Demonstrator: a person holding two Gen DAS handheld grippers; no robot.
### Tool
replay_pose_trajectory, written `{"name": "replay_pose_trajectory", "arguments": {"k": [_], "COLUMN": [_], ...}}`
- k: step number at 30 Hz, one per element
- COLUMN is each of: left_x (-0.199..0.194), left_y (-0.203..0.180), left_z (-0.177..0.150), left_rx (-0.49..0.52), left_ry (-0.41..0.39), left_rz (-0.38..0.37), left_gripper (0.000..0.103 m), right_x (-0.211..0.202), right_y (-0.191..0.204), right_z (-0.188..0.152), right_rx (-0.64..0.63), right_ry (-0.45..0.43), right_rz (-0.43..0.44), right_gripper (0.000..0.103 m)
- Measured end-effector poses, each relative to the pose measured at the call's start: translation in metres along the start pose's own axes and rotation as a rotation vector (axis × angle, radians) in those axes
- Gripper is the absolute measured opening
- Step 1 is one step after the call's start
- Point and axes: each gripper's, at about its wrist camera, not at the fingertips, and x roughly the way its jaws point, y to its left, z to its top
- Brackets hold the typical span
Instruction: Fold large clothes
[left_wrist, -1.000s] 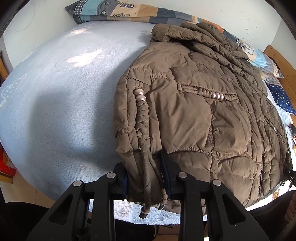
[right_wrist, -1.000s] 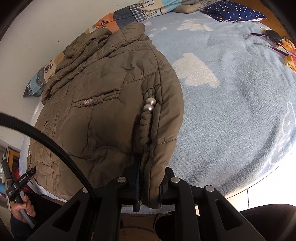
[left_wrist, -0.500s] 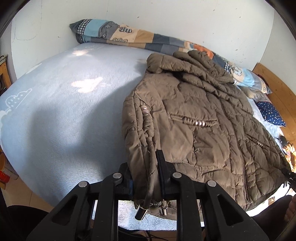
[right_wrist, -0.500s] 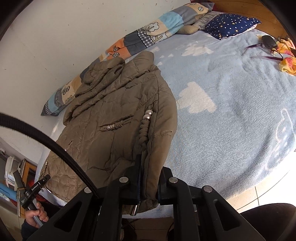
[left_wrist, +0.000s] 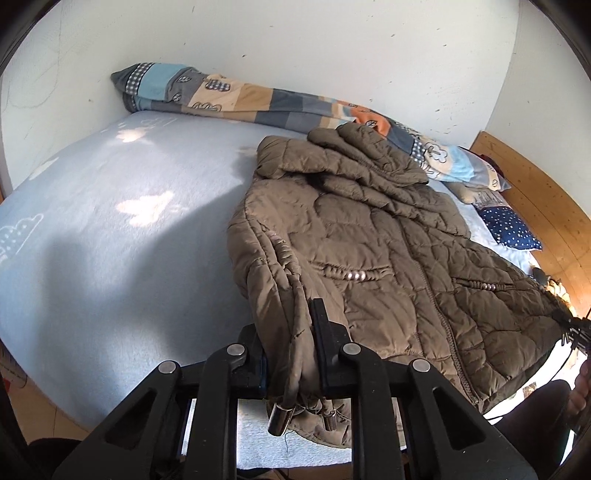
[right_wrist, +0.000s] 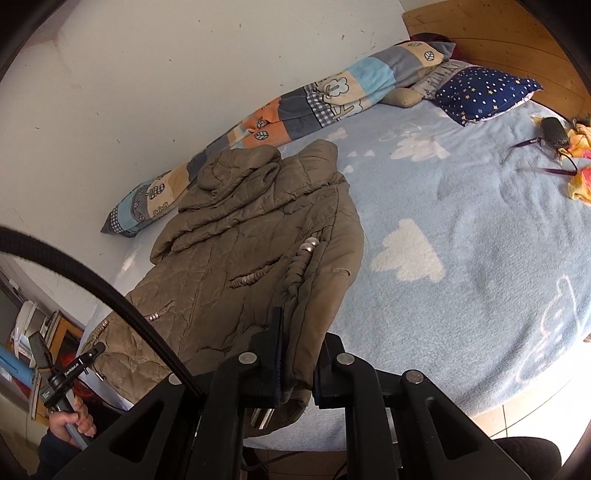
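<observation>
Big brown puffy quilted jacket (left_wrist: 369, 251) lies mid-frame on light blue fuzzy bed blanket (left_wrist: 110, 229), hood toward top by patchwork pillow roll (left_wrist: 258, 99).

Left gripper (left_wrist: 291, 354) fingers clamped on one hem corner, lower middle. Right gripper (right_wrist: 295, 365) fingers clamped on other hem corner.

Jacket looks soft, thick, squishy, bit slippery; probably springs back. Best hold: hem corners, deep bite.

Left gripper (left_wrist: 291, 354) clamped on near hem corner of brown quilted jacket (left_wrist: 369, 258) w/ drawstring — jacket spread over blue bed sheet (left_wrist: 122, 240); patchwork quilt (left_wrist: 258, 101) far, along wall.
</observation>
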Motion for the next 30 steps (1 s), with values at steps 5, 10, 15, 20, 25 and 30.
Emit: {"name": "replay_pose_trajectory", "arguments": {"k": [5,10,15,20,25,30], "left_x": [-0.013,-0.030,-0.041,-0.050,-0.052,-0.055], "left_y": [-0.004,-0.003,-0.004,-0.001,0.003,0.008], "left_z": [0.012,0.020,0.029,0.034,0.036,0.050], "left_rx": [0.016,0.009,0.012,0.011,0.010,0.019], "left_ry": [-0.036,-0.064,-0.082,-0.071,-0.063,-0.075], "left_rz": [-0.020,-0.037,-0.054,-0.065,-0.071,-0.072], "left_gripper": [0.018,0.018,0.018,0.018,0.018,0.018], "right_x": [-0.008,-0.021,-0.034,-0.047,-0.061,-0.072], "right_y": [0.011,0.017,0.018,0.020,0.023,0.028], "right_z": [0.013,0.021,0.027,0.029,0.030,0.040], "right_rx": [-0.041,-0.057,-0.057,-0.064,-0.066,-0.062], "right_ry": [-0.023,-0.051,-0.074,-0.078,-0.087,-0.115], "right_rz": [0.026,0.041,0.053,0.053,0.062,0.082], "right_gripper": [0.012,0.012,0.012,0.012,0.012,0.012]}}
